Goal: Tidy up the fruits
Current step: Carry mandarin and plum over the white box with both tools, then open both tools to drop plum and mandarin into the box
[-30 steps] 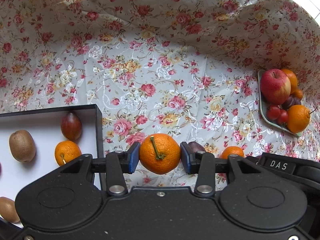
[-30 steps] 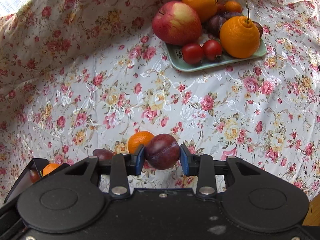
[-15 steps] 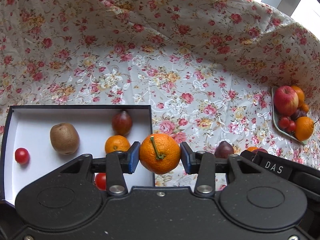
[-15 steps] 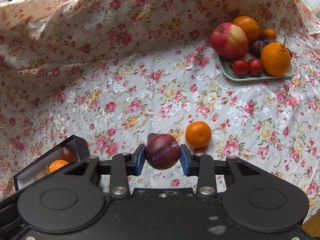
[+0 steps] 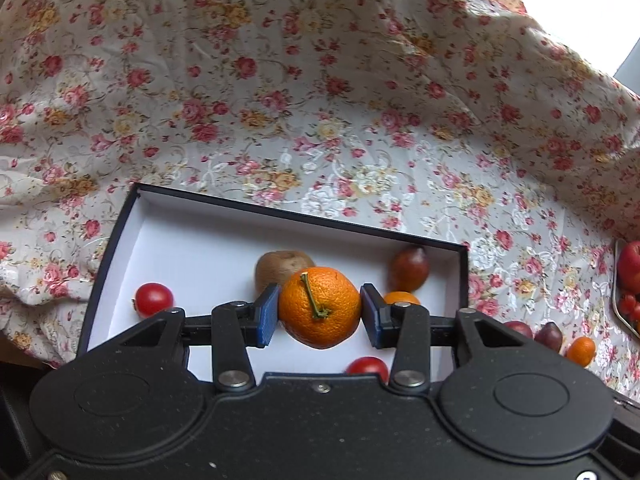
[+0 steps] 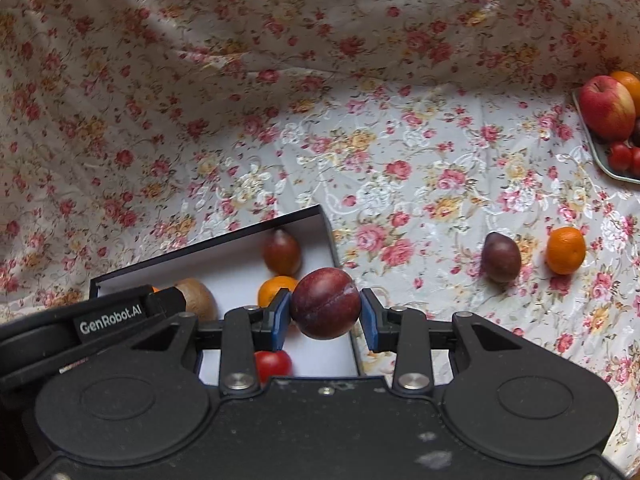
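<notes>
Left wrist: left gripper clamped on mandarin, poised over box; right gripper pinching plum at box's right edge.

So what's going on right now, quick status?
Left gripper shut on mandarin, over the box. Right gripper shut on plum, at box edge. Nothing blocking.

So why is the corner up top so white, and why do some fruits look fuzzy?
Left wrist view: window light blows out the top-right corner; the mandarin stays sharp. Right wrist view: the pointed plum in the box is smeared with blur, while the held plum is crisp.
</notes>
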A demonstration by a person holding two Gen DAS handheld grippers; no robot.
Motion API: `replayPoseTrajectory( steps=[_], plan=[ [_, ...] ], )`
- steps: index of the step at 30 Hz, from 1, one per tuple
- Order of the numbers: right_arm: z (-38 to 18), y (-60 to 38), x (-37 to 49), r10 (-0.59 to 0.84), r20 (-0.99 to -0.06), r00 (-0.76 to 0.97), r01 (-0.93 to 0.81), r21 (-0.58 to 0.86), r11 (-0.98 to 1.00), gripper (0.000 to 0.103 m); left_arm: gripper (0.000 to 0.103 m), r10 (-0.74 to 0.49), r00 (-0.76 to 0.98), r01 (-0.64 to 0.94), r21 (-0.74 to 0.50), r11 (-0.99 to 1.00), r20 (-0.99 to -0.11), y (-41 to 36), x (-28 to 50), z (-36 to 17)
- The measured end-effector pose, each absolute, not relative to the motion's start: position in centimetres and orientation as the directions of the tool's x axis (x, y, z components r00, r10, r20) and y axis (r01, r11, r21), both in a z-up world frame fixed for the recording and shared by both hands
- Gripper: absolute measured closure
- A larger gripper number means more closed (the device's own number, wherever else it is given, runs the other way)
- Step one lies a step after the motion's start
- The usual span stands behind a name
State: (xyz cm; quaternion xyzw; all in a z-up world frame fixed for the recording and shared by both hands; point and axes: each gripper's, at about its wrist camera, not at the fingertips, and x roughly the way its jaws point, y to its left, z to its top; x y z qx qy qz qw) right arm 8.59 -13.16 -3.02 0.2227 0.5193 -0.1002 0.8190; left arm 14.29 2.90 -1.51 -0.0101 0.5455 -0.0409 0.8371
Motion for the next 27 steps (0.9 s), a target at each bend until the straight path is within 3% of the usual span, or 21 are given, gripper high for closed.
replayPoseTrajectory(
  steps=[8, 15, 27],
  plan=[
    [-3.5, -6.8, 10.3, 0.127, -0.886, 0.446, 0.255, 0.262, 0.931, 0.066, 0.053, -0.023, 0.384, -0.043, -0.043, 0.998, -0.923, 8.2, 15.6, -2.4],
    [-4.3, -3.8, 11.6, 0.188, -0.917, 0.352, 0.175, 0.262, 0.949, 0.065, 0.053, -0.003, 0.370, -0.085, -0.037, 0.996, -0.929, 10.8, 15.8, -2.7],
    [-5.3, -3.0, 12.5, 0.209, -0.938, 0.275, 0.139, 0.254, 0.957, 0.065, 0.052, 0.018, 0.357, -0.084, -0.013, 0.996, -0.934, 11.3, 15.9, -2.8]
  ],
)
